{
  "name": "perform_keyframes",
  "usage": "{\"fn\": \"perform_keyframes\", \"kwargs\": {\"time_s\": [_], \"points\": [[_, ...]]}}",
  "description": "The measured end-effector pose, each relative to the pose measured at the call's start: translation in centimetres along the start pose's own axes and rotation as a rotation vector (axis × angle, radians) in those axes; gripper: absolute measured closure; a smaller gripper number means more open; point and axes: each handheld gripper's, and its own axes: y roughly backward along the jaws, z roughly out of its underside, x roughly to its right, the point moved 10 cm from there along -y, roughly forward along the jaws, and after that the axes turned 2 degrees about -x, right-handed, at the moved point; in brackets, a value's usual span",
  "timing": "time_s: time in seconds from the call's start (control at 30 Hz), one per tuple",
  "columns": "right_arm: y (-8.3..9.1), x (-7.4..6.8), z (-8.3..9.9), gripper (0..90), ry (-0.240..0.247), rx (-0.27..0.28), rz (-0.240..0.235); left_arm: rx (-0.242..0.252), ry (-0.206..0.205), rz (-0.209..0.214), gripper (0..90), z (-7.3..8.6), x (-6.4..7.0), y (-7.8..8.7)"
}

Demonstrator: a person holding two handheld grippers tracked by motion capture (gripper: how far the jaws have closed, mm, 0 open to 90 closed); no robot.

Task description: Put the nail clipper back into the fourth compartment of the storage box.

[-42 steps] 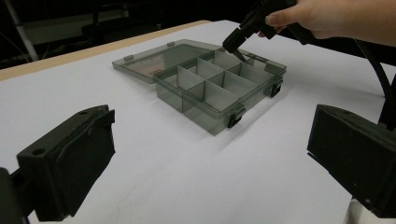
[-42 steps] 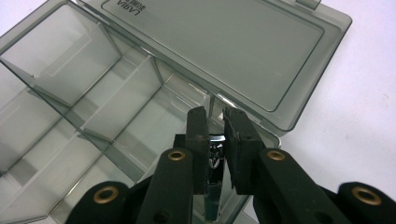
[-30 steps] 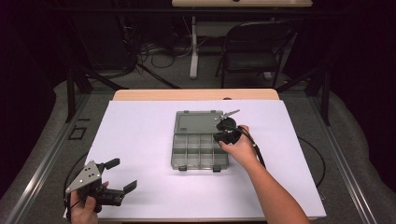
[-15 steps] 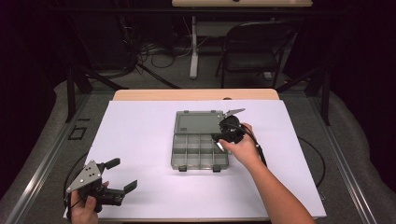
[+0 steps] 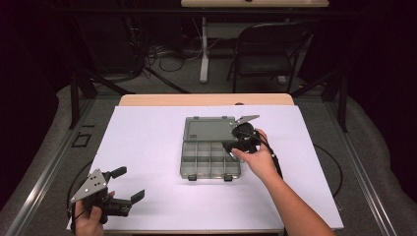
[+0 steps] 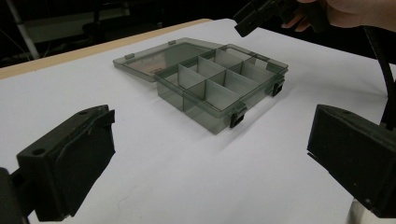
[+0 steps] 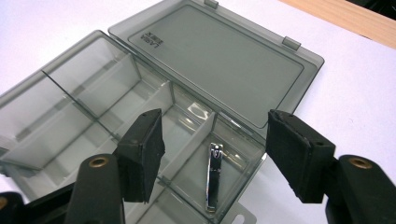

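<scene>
Since a second ago my right gripper (image 5: 239,139) has barely shifted, just nudged a touch nearer along the right edge of the organizer box (image 5: 210,153); the left gripper (image 5: 127,183) hasn't budged from the near left corner of the tabletop (image 5: 147,132).

Hard bits first: from the high view I can't make out the nail clipper at all, since the hand (image 5: 259,158) and gripper cover that corner of the box. In the left gripper view the right gripper is cut off at the top edge, and the smoky plastic makes the box contents impossible to read.

From the right gripper view the nail clipper (image 7: 214,177) lies flat in a corner compartment next to the hinge side, right below the gap between my fingers. Its long axis runs along the compartment, roughly parallel to the divider beside it.

Right fingers are spread wide with nothing in them, hovering above the box. Left fingers are also wide and holding nothing, well apart from the box.

Lid (image 5: 208,129) lies fully open, flat on the white sheet behind the tray. Beyond the tabletop there's a folding chair (image 5: 268,54).
</scene>
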Motion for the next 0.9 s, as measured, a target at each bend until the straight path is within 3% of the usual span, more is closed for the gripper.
{"fn": "perform_keyframes", "kwargs": {"time_s": [0.13,0.4,0.6,0.77,0.9], "points": [[0.6,-0.5,0.0,27.3,-0.01,0.014,-0.016,0.0,0.009,-0.008,0.4,0.0,-0.1,0.0],[2.2,-1.3,0.6,21.9,-0.013,0.05,-0.006,0.004,0.012,-0.001,0.4,-0.1,0.0,0.0],[3.1,-2.1,0.6,18.7,-0.013,0.086,-0.029,0.004,0.008,-0.01,0.4,-0.1,-0.2,0.1],[3.5,-2.4,0.5,15.6,-0.045,0.111,-0.044,0.017,0.014,-0.013,0.4,-0.4,-0.2,0.2],[4.0,-2.6,0.8,15.0,-0.039,0.121,-0.026,0.009,0.011,-0.011,0.4,-0.2,-0.1,0.2]]}}
